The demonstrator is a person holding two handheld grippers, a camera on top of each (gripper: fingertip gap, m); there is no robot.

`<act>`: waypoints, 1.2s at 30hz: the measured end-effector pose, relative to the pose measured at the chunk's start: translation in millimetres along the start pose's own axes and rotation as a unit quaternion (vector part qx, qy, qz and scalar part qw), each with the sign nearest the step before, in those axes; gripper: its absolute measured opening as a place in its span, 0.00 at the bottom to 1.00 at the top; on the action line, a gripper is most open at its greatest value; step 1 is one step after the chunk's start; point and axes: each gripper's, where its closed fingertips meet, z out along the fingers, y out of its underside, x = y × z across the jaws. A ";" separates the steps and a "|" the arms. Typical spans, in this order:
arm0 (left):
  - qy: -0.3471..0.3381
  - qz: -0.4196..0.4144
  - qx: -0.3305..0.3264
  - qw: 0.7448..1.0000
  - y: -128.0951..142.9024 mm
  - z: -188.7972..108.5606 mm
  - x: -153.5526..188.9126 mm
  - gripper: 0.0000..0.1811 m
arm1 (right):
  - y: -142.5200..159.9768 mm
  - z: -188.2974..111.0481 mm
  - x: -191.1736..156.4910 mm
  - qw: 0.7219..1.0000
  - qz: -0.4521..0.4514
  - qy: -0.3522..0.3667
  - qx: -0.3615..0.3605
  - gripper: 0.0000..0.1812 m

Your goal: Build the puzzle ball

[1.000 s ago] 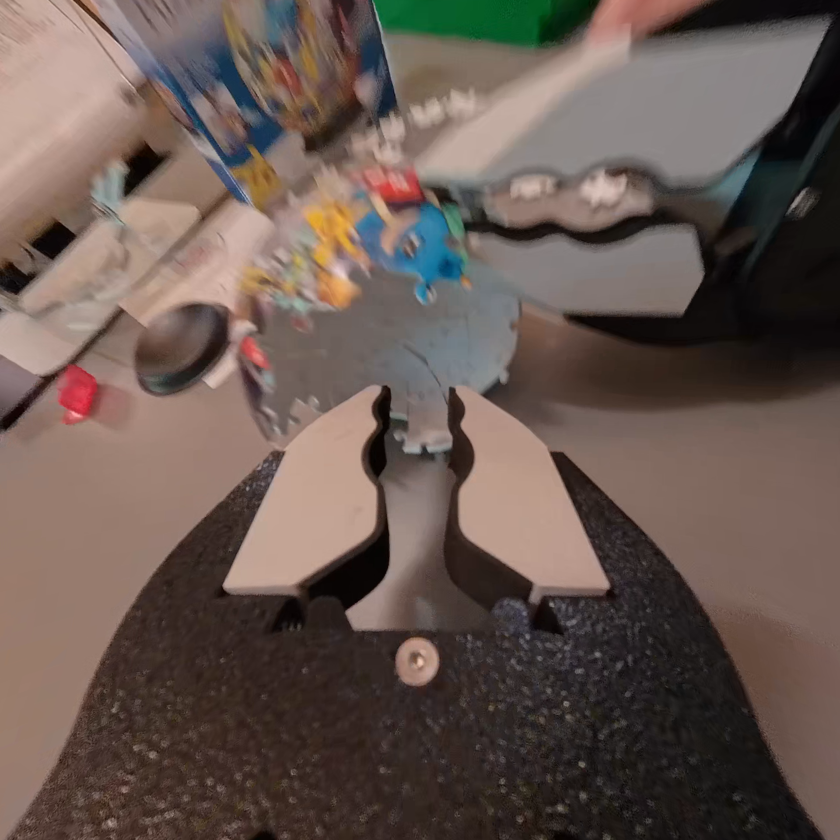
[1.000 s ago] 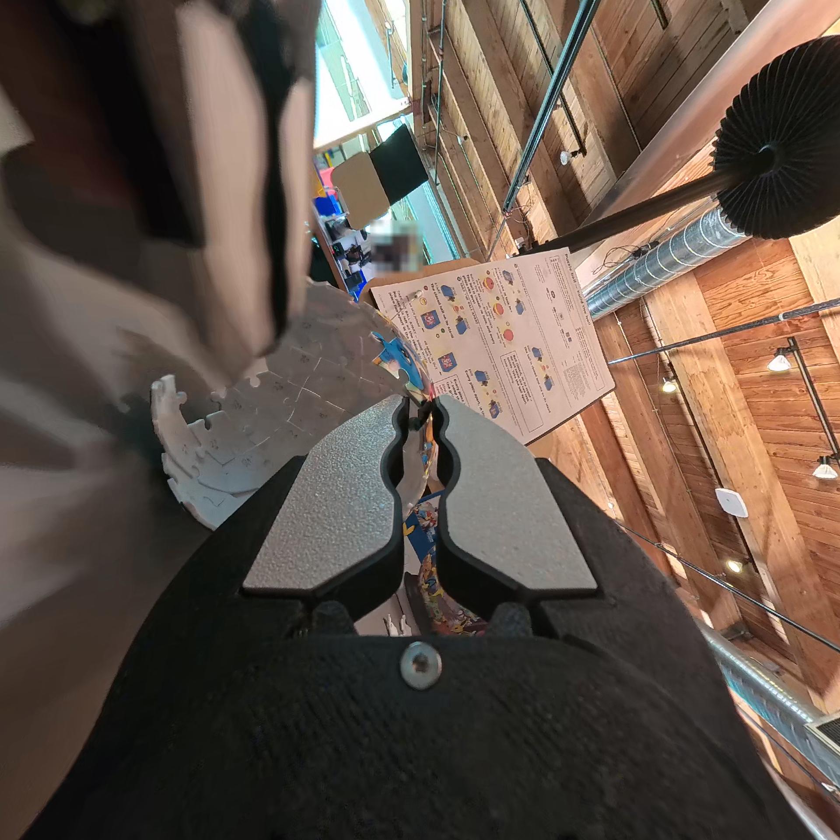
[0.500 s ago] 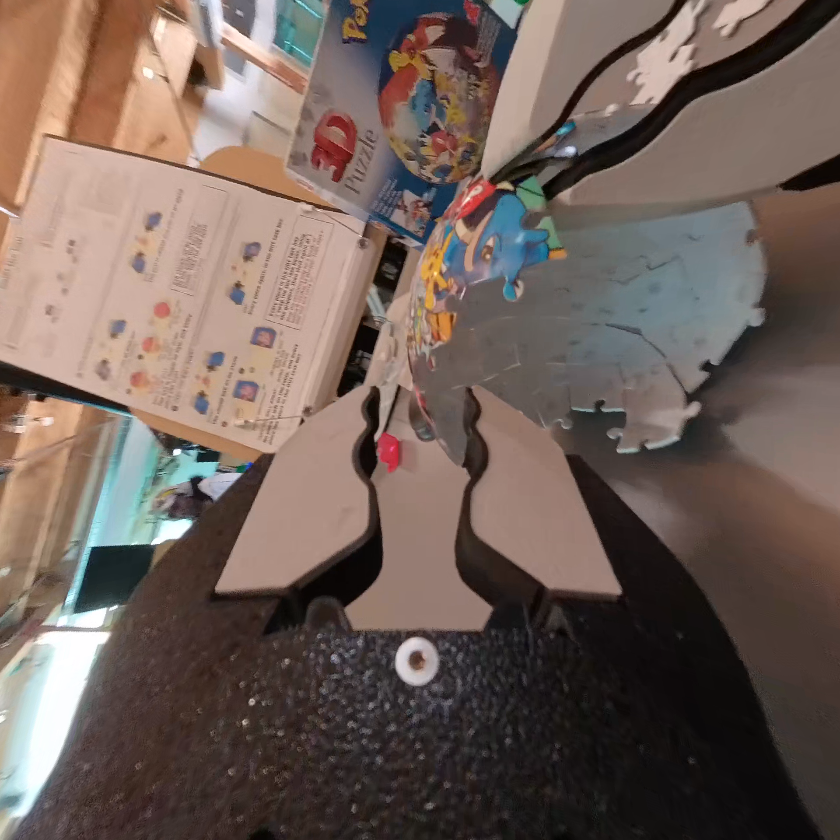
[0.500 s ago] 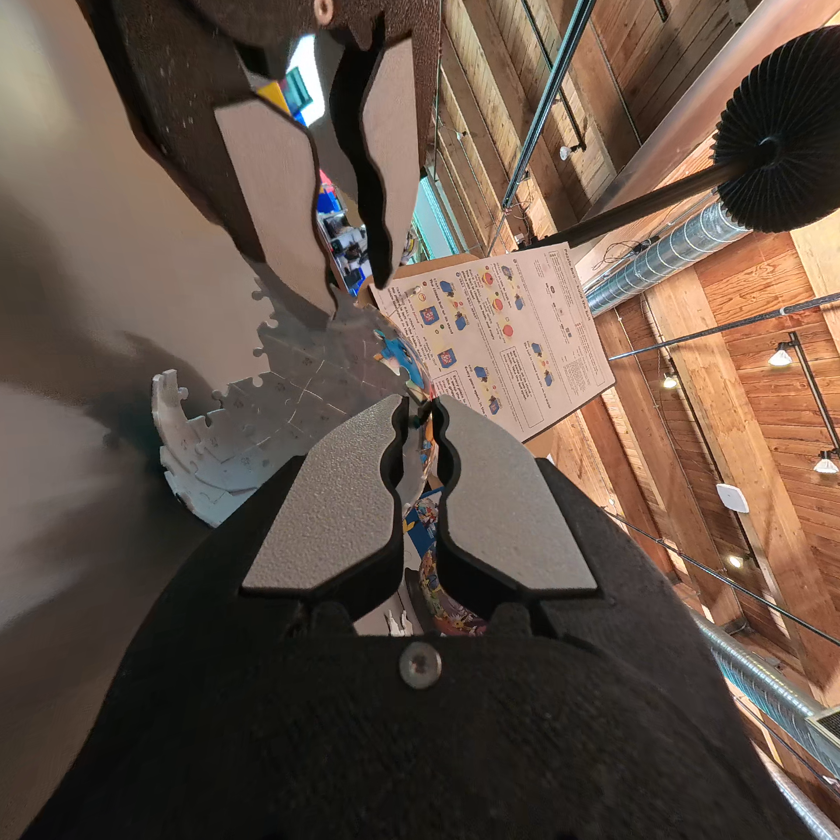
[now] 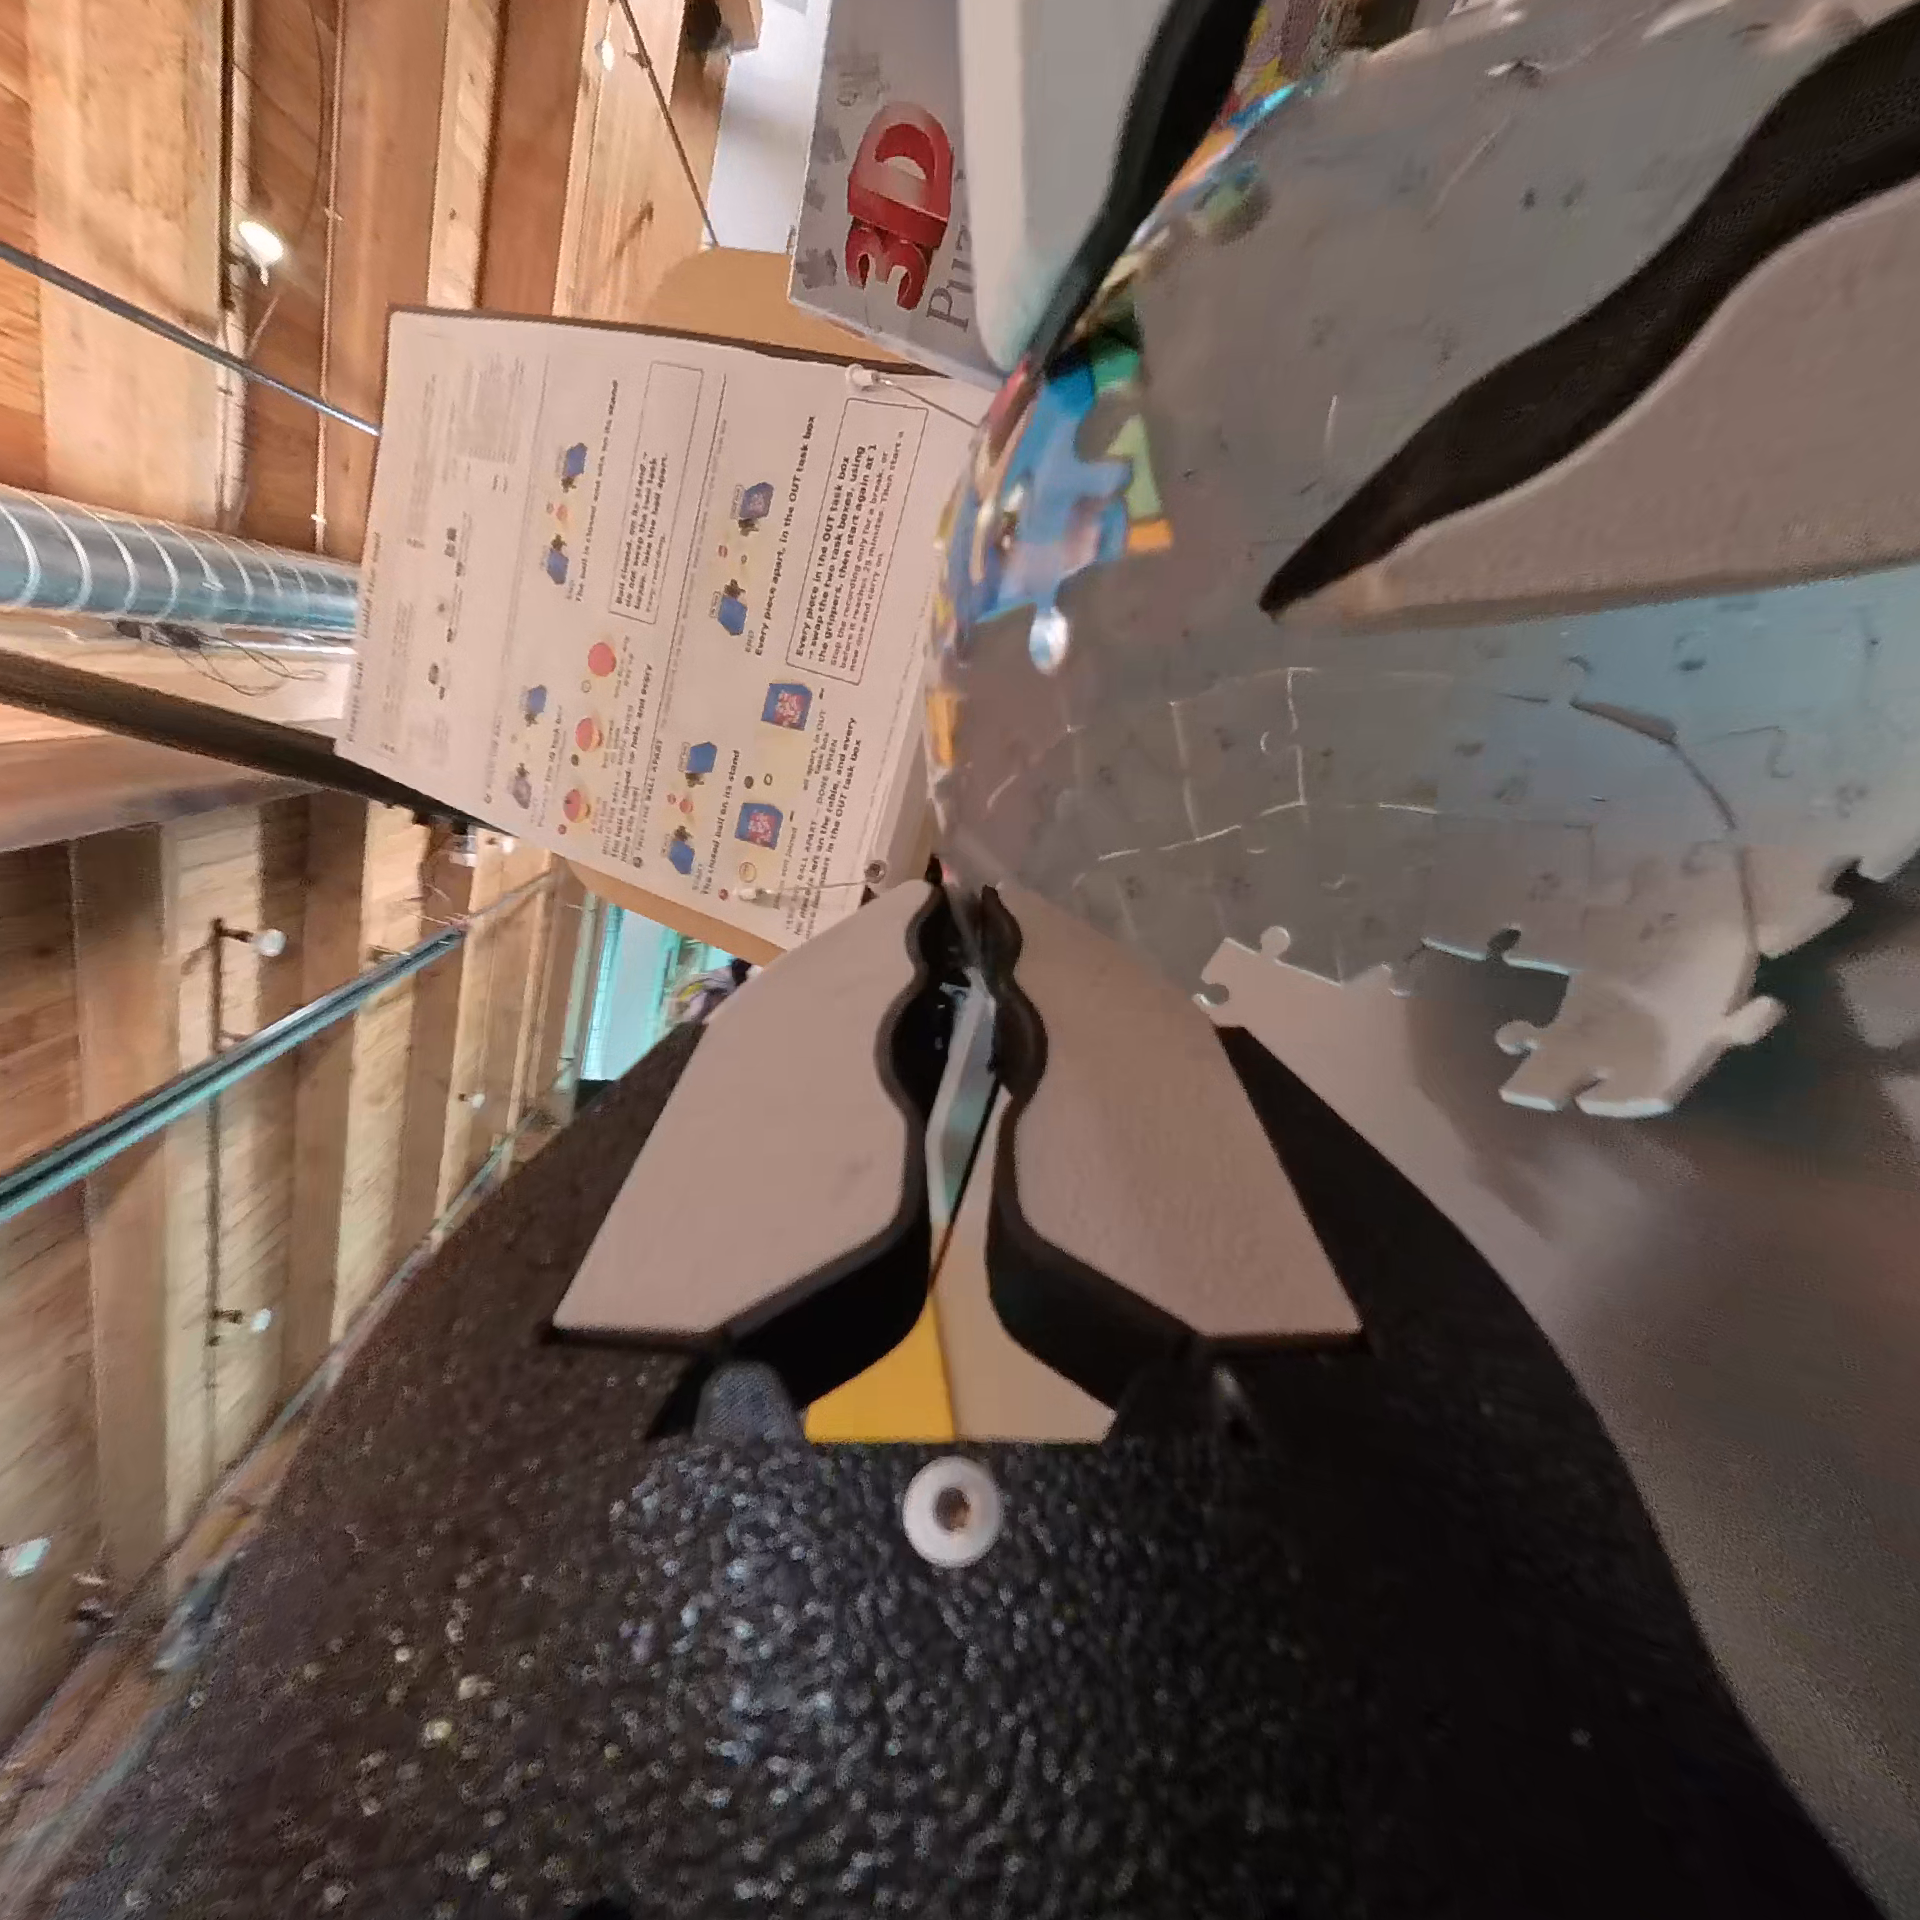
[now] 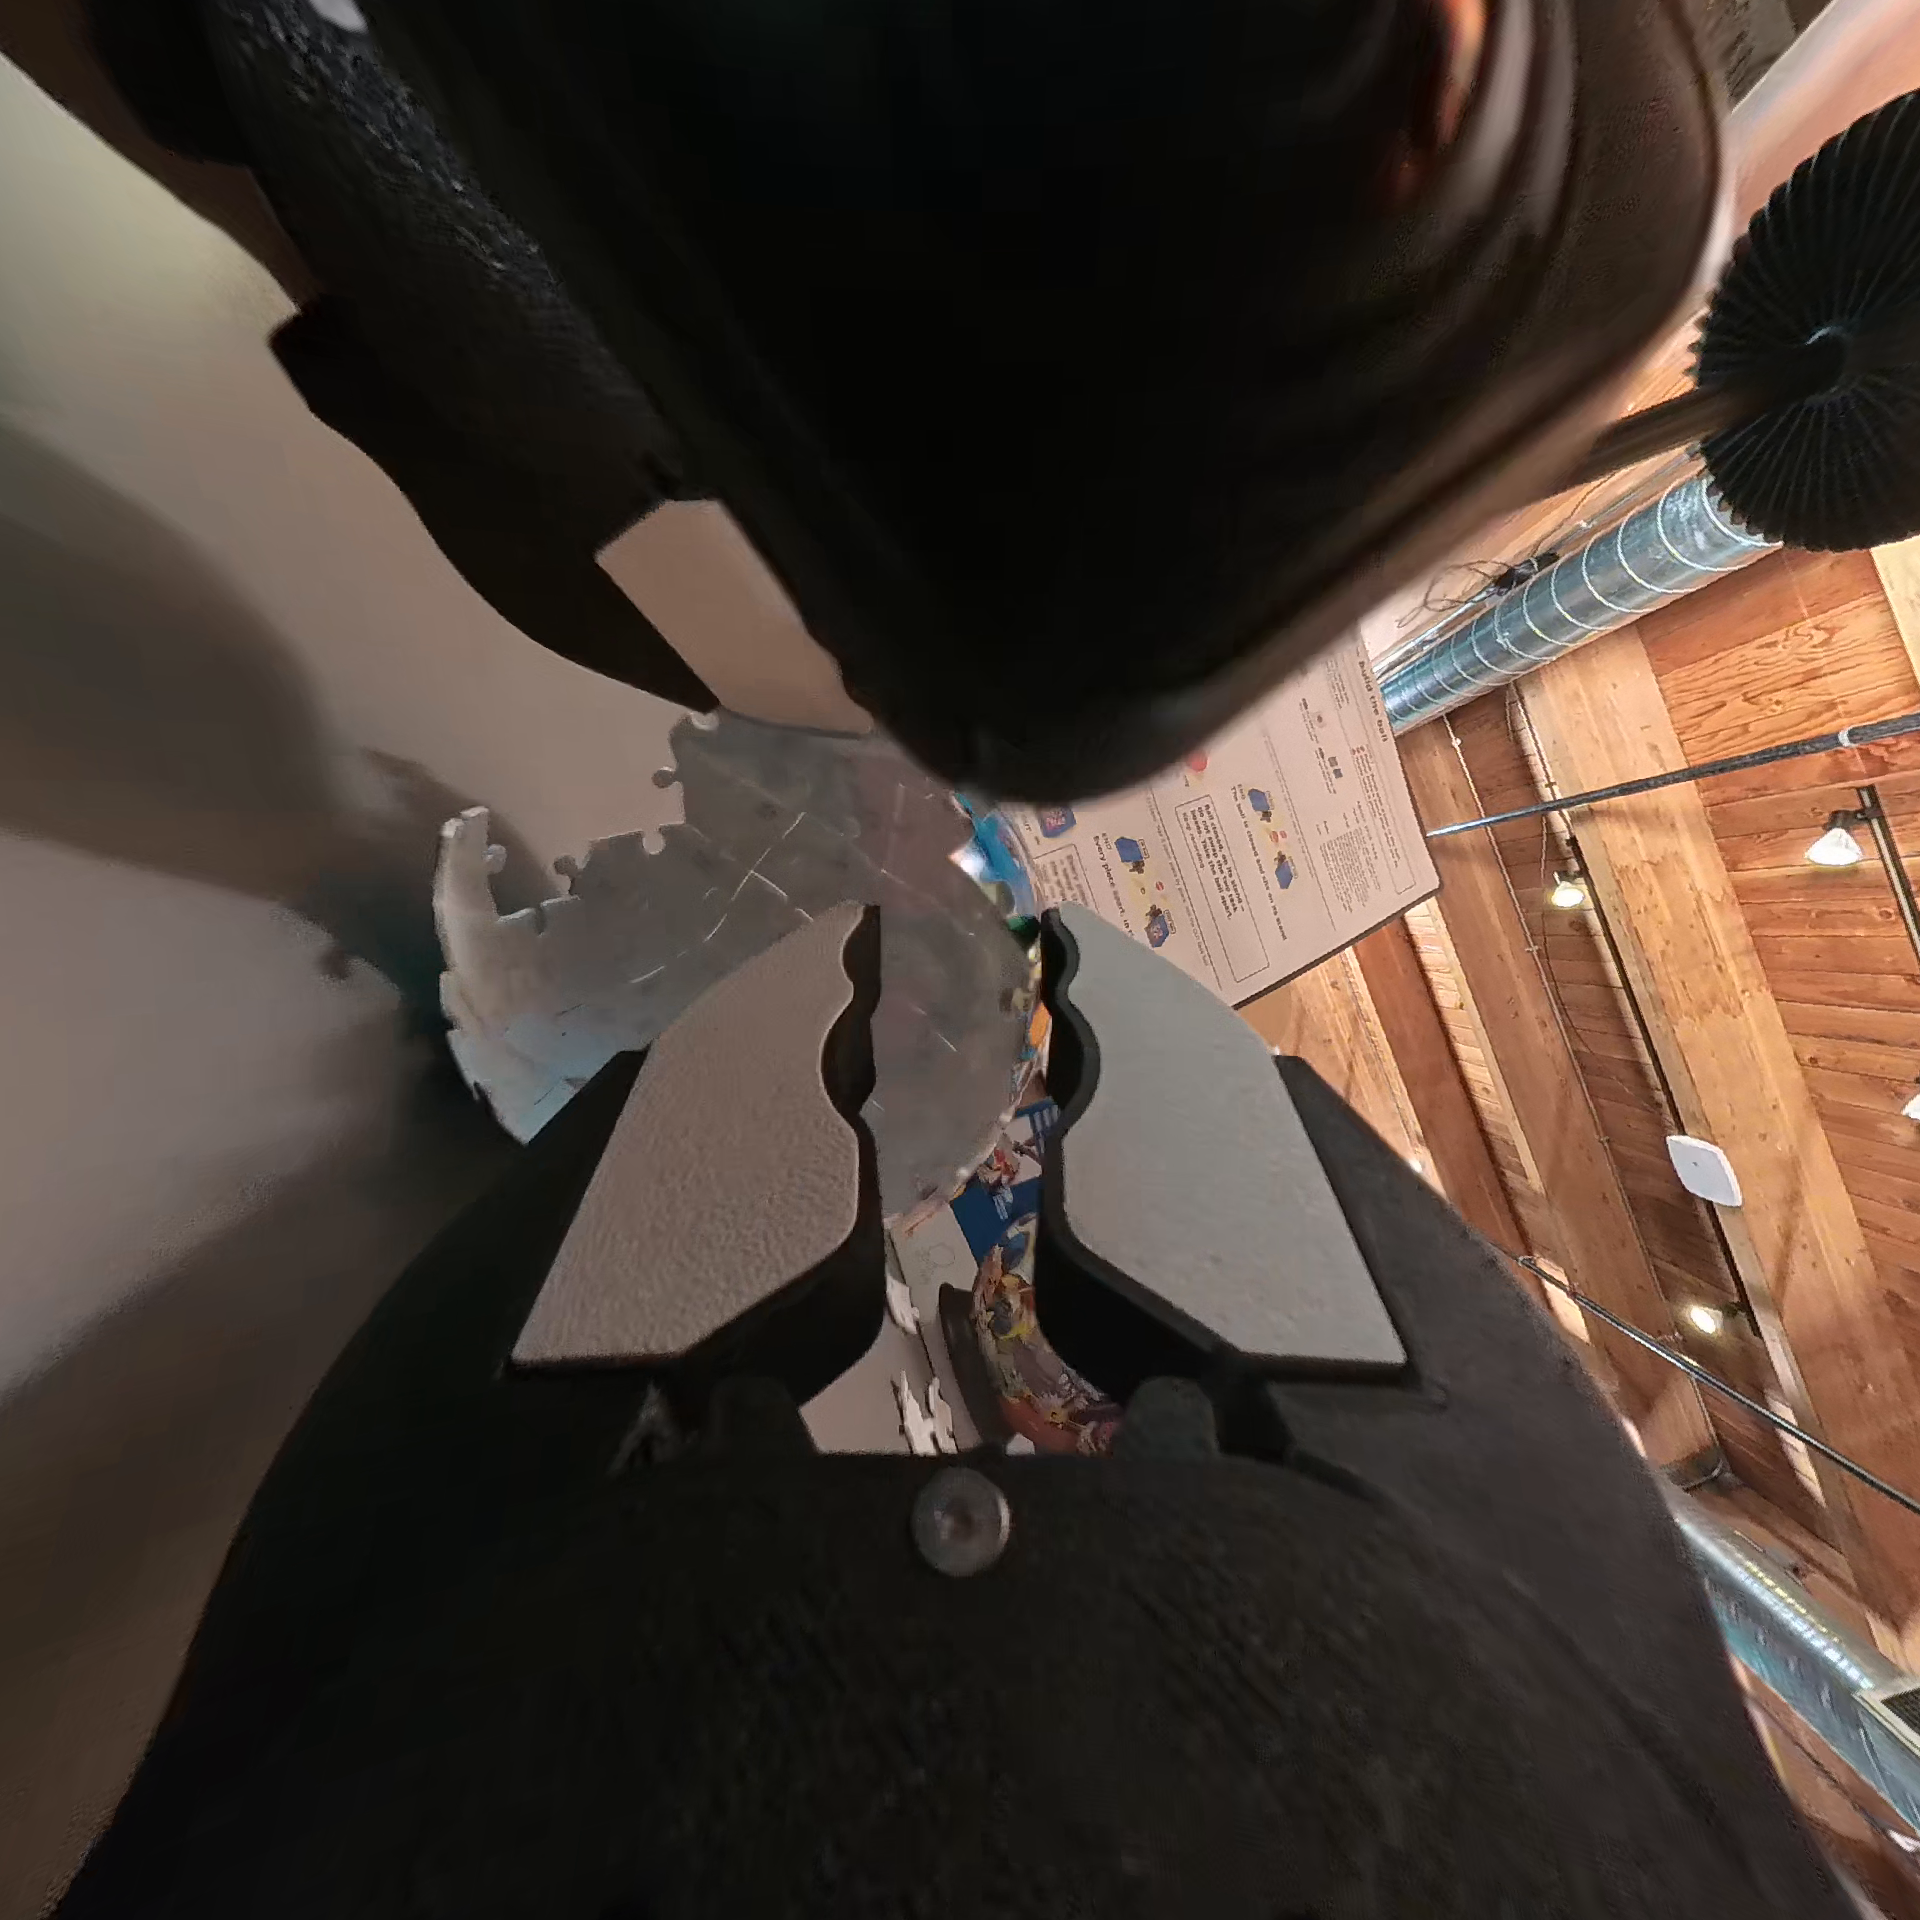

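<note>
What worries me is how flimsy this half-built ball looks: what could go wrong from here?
1. Only the left gripper is shut on the puzzle shell, pinching its thin rim. The shell might swing or its joints might pop apart.
2. The right gripper is open and straddles the shell's edge. Pulling away crookedly could snag the jagged tabs and loosen pieces.

I see printed writing on two things: a white instruction sheet (image 5: 644, 634) with small coloured pictures, clipped to a brown board (image 5: 717, 281), and large red and grey lettering on the puzzle box (image 5: 894, 208) beside it. The sheet (image 6: 1236, 862) shows in my right view too.
</note>
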 end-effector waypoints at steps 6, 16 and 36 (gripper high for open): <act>-0.013 0.034 -0.008 0.999 -16.3 -6.8 -3.2 0.02 | 5.0 -17.0 10.1 0.999 -0.027 0.022 -0.021 0.19; -0.015 0.044 -0.001 0.999 -36.5 -12.0 -3.4 0.01 | 13.3 -13.5 15.1 0.995 -0.079 0.034 -0.042 0.08; 0.084 -0.120 0.032 0.989 -1.0 -54.1 4.3 0.21 | -20.6 -18.0 4.4 0.978 -0.205 0.020 0.031 0.05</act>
